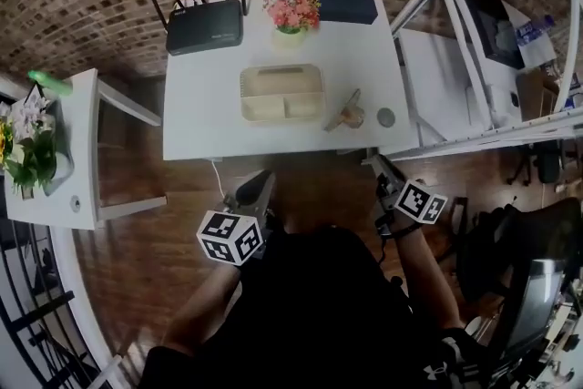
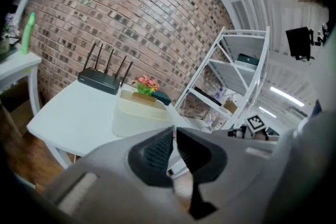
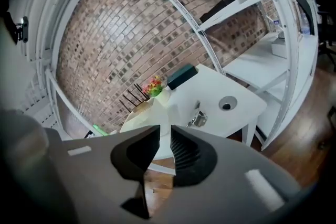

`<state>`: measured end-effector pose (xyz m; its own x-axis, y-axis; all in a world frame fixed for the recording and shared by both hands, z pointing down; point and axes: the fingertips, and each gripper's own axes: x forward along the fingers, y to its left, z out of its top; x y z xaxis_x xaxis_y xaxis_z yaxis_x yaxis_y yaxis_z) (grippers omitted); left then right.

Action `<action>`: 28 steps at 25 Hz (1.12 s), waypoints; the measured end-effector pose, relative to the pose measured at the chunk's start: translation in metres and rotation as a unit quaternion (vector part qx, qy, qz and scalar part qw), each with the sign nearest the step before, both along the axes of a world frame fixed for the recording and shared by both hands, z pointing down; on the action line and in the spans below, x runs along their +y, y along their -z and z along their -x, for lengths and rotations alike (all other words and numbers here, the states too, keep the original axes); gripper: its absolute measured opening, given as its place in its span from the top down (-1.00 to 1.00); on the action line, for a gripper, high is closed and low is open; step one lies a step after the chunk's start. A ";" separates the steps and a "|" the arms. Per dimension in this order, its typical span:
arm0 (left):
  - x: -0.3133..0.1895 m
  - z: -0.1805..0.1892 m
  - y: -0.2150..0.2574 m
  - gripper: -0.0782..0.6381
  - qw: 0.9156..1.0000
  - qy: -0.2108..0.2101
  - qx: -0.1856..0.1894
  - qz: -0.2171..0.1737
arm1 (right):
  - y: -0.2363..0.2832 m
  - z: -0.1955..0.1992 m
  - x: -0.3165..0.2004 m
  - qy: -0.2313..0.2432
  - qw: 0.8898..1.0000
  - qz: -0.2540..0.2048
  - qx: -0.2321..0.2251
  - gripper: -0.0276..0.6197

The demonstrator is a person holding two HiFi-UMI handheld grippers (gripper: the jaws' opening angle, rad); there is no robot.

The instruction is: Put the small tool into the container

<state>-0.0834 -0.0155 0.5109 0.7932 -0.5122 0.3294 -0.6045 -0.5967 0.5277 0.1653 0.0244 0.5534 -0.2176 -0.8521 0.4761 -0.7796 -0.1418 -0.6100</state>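
Observation:
The small tool (image 1: 344, 111), tan and metallic, lies on the white table (image 1: 200, 105) just right of the beige compartment container (image 1: 246, 94). In the right gripper view the small tool (image 3: 197, 119) rests ahead of the jaws, well out of reach. My right gripper (image 1: 379, 163) hovers off the table's front edge; the right gripper (image 3: 165, 131) is open by a narrow gap with nothing in it. My left gripper (image 1: 260, 180) hangs below the front edge, facing the container (image 2: 139, 115). The left gripper (image 2: 174, 134) has its jaws together and empty.
A black router (image 1: 205, 25), a pot of pink flowers (image 1: 293, 11) and a dark box (image 1: 343, 3) line the table's back. A grey disc (image 1: 386, 117) lies right of the tool. A white shelf rack (image 1: 474, 59) stands at the right, a side table (image 1: 77, 168) with plants at the left.

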 end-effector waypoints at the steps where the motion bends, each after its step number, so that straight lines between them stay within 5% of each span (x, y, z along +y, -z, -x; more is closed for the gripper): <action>1: -0.007 0.004 0.000 0.72 1.000 0.005 -0.002 0.000 | -0.004 0.000 -0.006 -0.003 1.000 0.006 -0.004 0.71; 16: -0.035 -0.019 0.017 0.72 0.996 0.081 -0.035 -0.013 | -0.094 -0.060 -0.090 0.017 0.994 0.072 -0.086 0.59; 28: -0.041 -0.020 0.014 0.72 0.992 0.115 -0.049 -0.009 | -0.137 -0.062 -0.112 0.026 0.981 0.130 -0.141 0.57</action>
